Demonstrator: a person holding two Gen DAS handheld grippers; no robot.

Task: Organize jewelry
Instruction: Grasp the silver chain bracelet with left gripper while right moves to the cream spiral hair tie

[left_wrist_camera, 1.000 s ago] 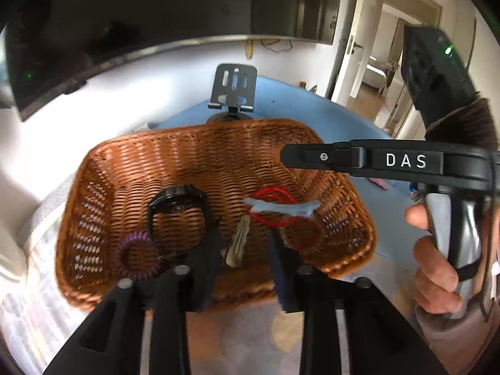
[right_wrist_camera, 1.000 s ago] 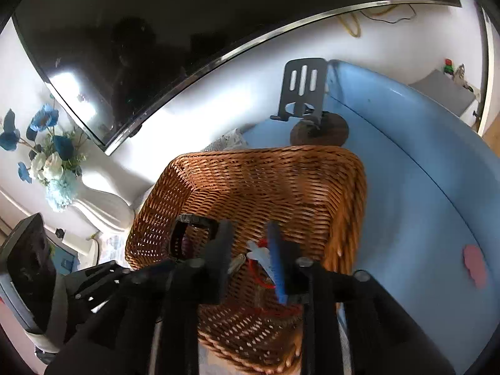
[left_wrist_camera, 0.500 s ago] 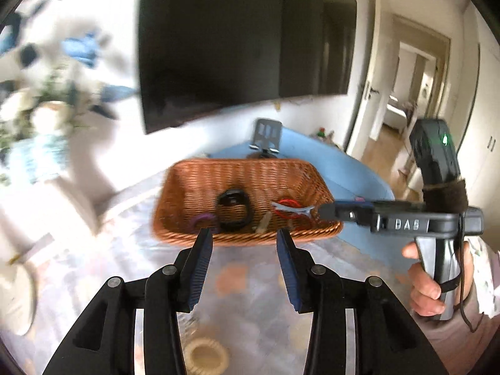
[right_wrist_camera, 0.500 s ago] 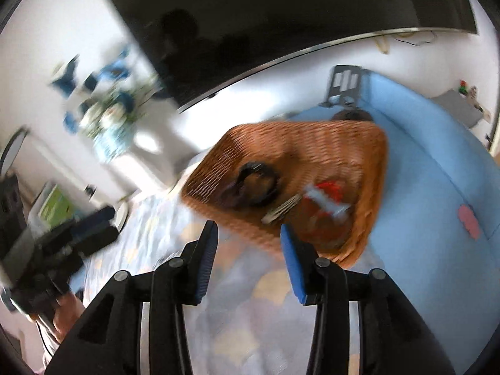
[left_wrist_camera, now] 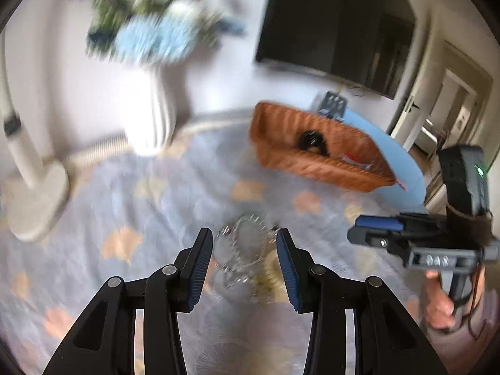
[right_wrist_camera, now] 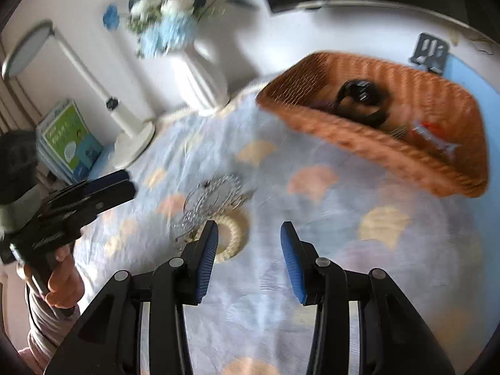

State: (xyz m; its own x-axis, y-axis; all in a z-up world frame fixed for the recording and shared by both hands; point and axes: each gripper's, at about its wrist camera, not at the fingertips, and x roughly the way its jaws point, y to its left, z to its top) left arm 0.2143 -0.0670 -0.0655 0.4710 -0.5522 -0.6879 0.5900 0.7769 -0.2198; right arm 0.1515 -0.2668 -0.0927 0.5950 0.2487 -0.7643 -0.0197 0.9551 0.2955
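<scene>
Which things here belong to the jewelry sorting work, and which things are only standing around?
Belong to the job:
- wicker basket
- silver chain piece
- cream coil ring
- black watch
- left tool, right tool

Only standing around:
- flower vase
- white lamp
- books

Soft, bright daylight fills both views, with no hard shadows. Motion blur smears the flowers (left_wrist_camera: 150, 28), the wicker basket (right_wrist_camera: 390, 125) and the patterned cloth (right_wrist_camera: 328, 250), while each hand-held gripper's fingers (left_wrist_camera: 200, 265) stay sharp. Fisheye distortion bends the edges, and dark vignetting rings the corners.
</scene>
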